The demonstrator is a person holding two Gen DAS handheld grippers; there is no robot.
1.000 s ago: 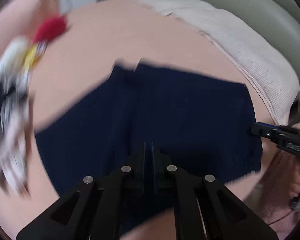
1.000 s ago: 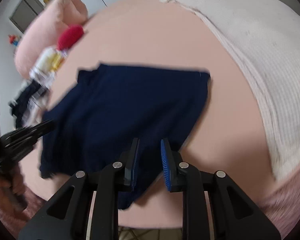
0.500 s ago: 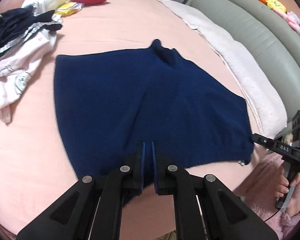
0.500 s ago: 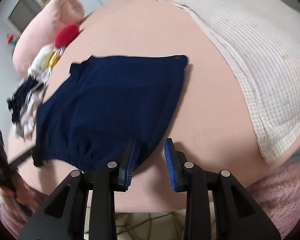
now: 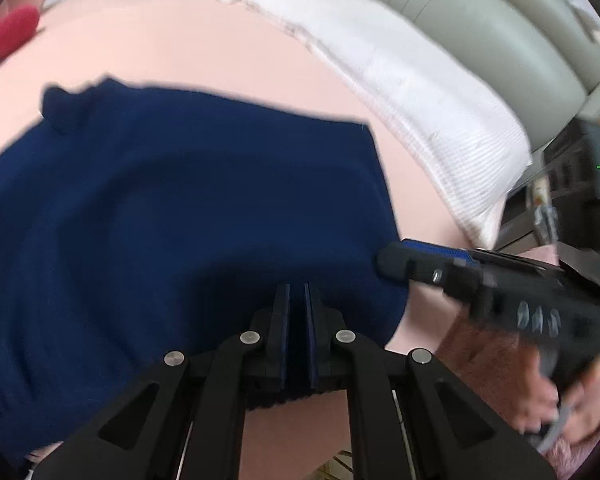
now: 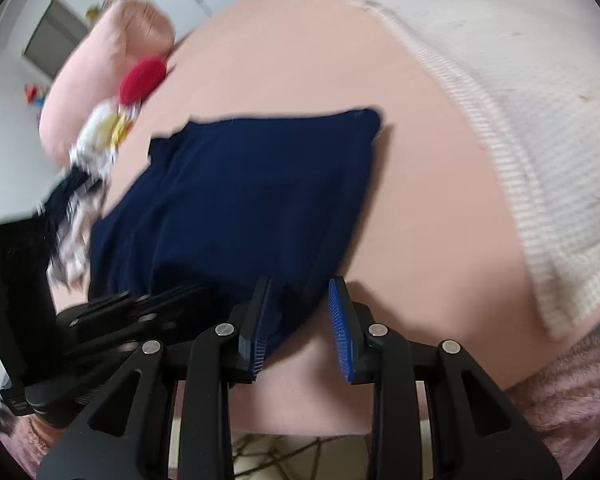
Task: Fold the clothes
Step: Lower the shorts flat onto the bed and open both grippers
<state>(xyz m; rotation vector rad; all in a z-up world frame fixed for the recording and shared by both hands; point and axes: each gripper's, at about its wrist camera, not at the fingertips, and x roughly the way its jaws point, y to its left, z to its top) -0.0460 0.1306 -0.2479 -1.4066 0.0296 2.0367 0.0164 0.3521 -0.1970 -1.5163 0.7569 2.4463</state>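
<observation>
The navy garment (image 5: pixel 172 216) lay spread on the pink bed (image 5: pixel 204 40), its near hem at the bed's front edge and a small bunched corner at its far left. In the right wrist view the same garment (image 6: pixel 236 200) reached from the bed's middle down to the near edge.

The left hand-held gripper (image 5: pixel 296 312) was clamped on the garment's near hem, its jaws drawn almost together with the dark cloth pinched between them. The right hand-held gripper (image 6: pixel 300 316) stood with its jaws apart; the garment's near right corner lay against the left blue pad (image 6: pixel 260 320), while the right pad sat clear over bare sheet. From the left wrist view the right hand-held gripper (image 5: pixel 396 258) came in from the right, its tip at the garment's right edge, with a person's hand (image 5: pixel 540 392) on its grip.

Beyond the garment, a white waffle-textured blanket (image 6: pixel 520 128) ran along the bed's right side. To the far left sat a red plush (image 6: pixel 142 80), a pink pillow (image 6: pixel 100 80) and a blurred heap of other clothes (image 6: pixel 76 208).
</observation>
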